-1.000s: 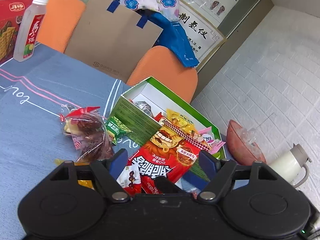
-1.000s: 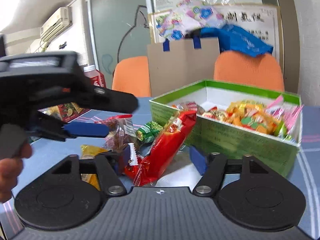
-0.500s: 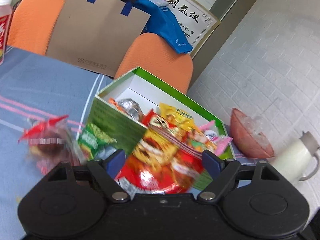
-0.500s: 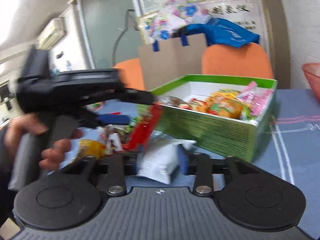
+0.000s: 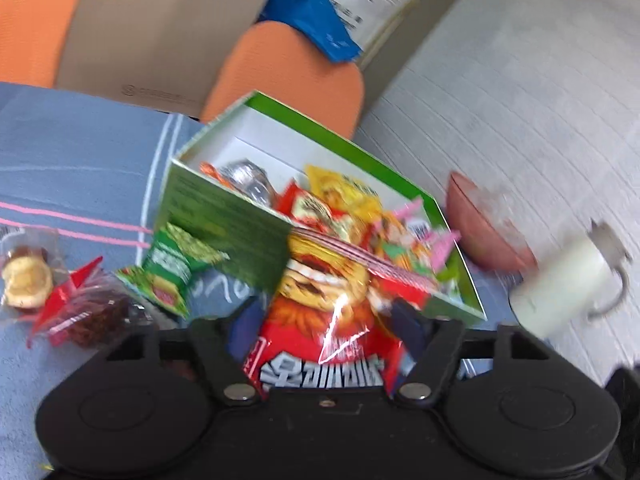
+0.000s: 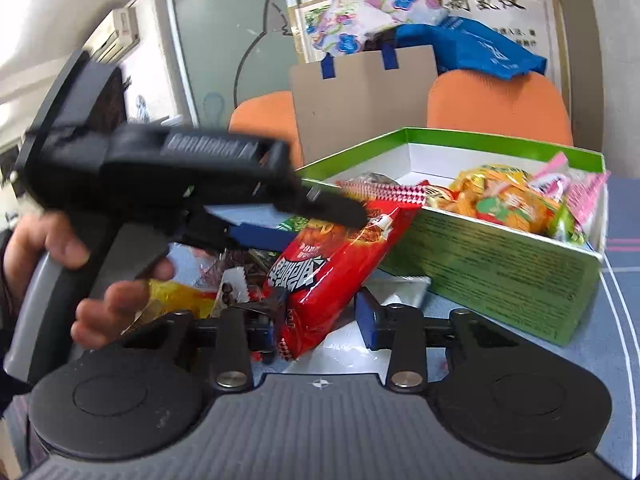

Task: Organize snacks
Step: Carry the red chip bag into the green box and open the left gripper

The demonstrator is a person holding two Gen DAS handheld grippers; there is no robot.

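A bench [image 5: 80, 152] draped in blue cloth with pink and white stripes carries an open green box [image 5: 224, 224] heaped with snacks. Beside the box's near wall lie a small green packet [image 5: 170, 270], a clear bag of dark red pieces [image 5: 86, 312] and a wrapped pale round cake [image 5: 26, 282]. A reddish bowl [image 5: 480, 232] and white jug [image 5: 560, 284] stand to the box's right.

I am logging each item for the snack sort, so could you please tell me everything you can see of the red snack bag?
The red snack bag is a glossy, crinkled plastic packet with white Korean lettering, a cartoon face and a red-and-white patterned top seal. The left gripper holds it lifted and tilted, its top leaning toward the green box, above the loose snacks. The right gripper is open beneath it.
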